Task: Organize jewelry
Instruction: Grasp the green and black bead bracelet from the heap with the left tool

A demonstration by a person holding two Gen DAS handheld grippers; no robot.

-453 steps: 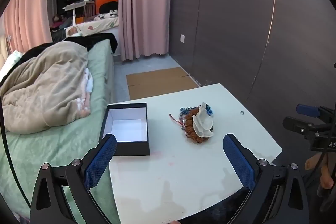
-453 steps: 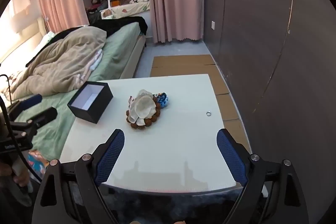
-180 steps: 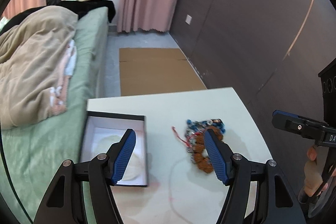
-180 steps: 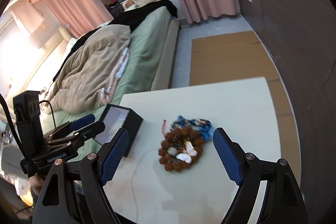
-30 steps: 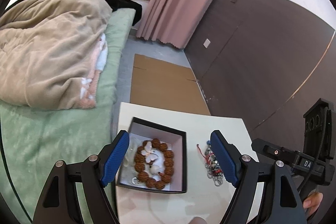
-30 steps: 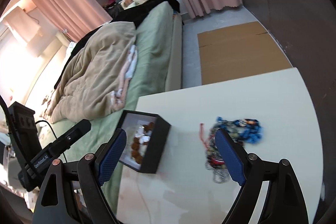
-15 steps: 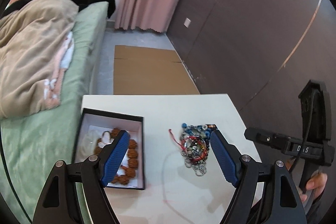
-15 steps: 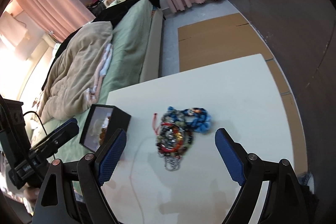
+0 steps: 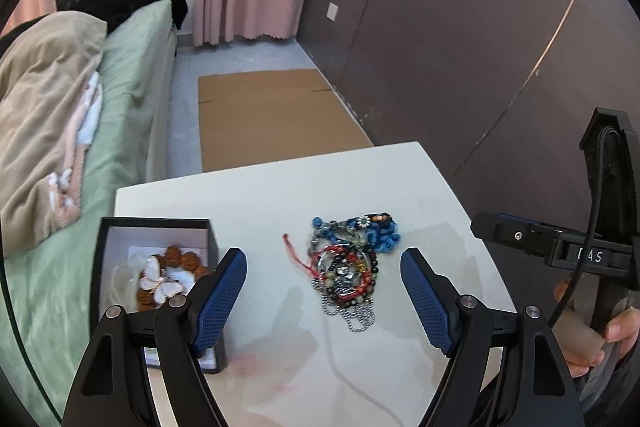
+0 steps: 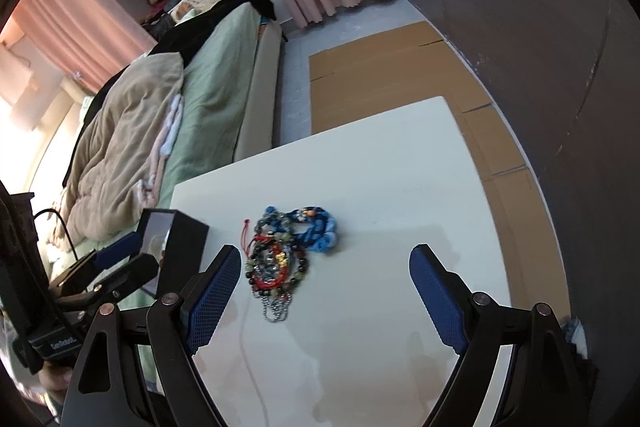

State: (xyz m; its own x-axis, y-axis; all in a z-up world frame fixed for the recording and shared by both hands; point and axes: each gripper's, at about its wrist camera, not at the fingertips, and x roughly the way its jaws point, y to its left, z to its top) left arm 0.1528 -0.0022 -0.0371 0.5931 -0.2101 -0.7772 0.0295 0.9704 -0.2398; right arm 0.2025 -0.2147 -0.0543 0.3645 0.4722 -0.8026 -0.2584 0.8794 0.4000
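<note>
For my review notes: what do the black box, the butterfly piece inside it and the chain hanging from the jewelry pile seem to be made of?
Black box: likely rigid cardboard, matte black outside, white lining; thin straight walls.
Butterfly piece: glossy white wings in a gold-toned rim, perhaps shell or enamel; cannot tell which. It lies on brown knobbly beads, probably seed or wood.
Chain: silvery metal by its small shiny links, at the near edge of the jewelry pile.

White table (image 9: 260,211), black box (image 9: 158,223) w/ white lining, blue/red/silver jewelry pile (image 9: 348,259), brown beads (image 9: 182,257)

Left tool (image 9: 323,297): black frame, blue cross-hatched pads, silver screws. Right tool (image 10: 325,301) identical, black cable.
</note>
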